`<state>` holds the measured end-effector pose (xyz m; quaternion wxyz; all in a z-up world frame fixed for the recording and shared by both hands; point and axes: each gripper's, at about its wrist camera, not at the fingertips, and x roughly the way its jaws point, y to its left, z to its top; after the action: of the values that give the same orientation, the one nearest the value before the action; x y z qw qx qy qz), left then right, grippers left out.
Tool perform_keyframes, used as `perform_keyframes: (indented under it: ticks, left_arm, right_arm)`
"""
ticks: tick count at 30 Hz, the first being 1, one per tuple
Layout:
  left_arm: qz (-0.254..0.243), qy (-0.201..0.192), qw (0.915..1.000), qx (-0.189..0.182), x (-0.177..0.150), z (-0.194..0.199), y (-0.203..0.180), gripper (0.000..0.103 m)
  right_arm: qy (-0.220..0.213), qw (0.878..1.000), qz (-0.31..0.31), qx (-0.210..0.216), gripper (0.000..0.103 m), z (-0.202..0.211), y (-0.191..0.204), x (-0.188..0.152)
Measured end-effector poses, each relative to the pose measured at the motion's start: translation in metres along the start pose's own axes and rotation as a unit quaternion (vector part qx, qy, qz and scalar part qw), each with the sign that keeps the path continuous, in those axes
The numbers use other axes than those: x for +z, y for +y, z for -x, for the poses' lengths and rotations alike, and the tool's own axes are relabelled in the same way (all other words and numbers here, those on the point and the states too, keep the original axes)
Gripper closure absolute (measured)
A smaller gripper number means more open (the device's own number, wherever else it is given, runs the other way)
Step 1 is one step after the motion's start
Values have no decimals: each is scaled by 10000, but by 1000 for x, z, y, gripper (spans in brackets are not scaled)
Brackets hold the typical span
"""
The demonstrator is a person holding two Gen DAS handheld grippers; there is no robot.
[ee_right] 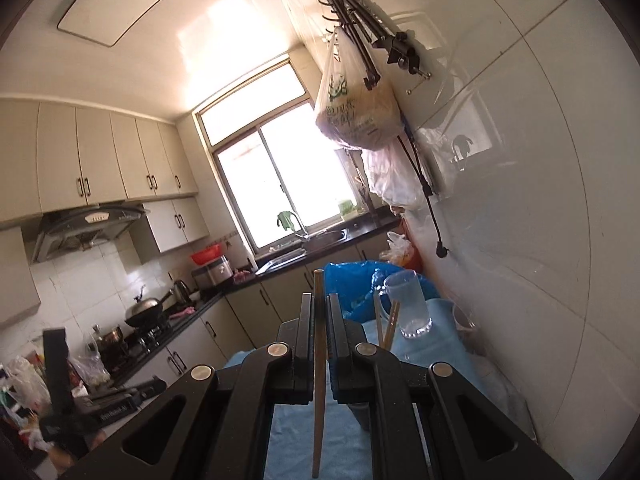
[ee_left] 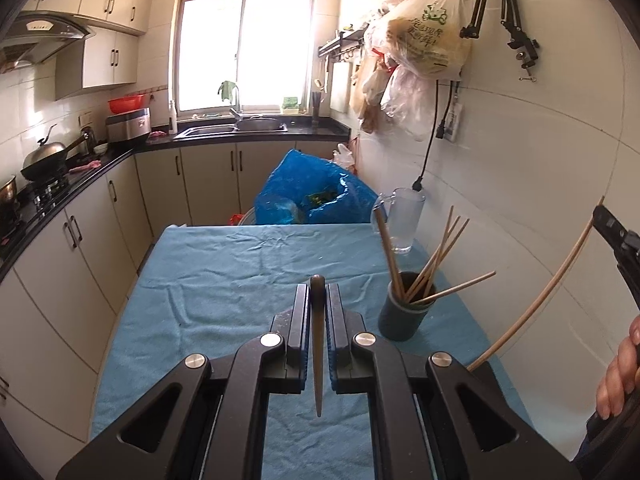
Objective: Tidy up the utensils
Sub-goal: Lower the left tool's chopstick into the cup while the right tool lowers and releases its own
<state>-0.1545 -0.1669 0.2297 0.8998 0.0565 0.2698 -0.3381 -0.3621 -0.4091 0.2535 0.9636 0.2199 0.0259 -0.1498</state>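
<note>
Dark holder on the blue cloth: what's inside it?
The holder has several light wooden chopsticks standing in it, fanning out above the rim, one leaning low to the right. Their lower ends and the holder's bottom are hidden by its wall.

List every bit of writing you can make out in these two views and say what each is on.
Plastic bag hanging from the wall hooks: green Chinese characters and a green logo, too distorted to read reliably.
Range hood: small control markings, too small to read.
Black box on the counter at lower left: a line of pale lettering, blurred, not legible.
White tag on the wall: print too small to read.
Nothing else carries readable text.
</note>
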Motion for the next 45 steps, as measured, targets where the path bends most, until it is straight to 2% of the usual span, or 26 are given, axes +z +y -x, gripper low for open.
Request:
perform_keyframes:
  ticks: [8,18,25,30,37,45]
  left_arm:
    - [-108,-135,9997,-176,36,-5,-19,96]
    - [-261,-599,9967,-479,98,-13,-55,96]
    - [-180,-644,9950,-740,127,-53,-80,96]
    - [-112,-538,9955,-767,128,-88,-88,96]
    - [104,-259,9961,-832,108,-135,-81,96]
    - [189,11,9962,-851,83,-157,-68,95]
  right_arm:
    - [-223,9997,-78,49,97,-10,-3,37]
    - [-305,9994,-33,-176,97,-58,-18,75]
    - [-138,9993,-72,-328,97,-105,-45,77]
    - [153,9992,-146,-351,97,-140,-62,65]
    - [569,9975,-117,-398,97,-171,-73,35]
    - [987,9937,106,-525,97,-199,-77,5]
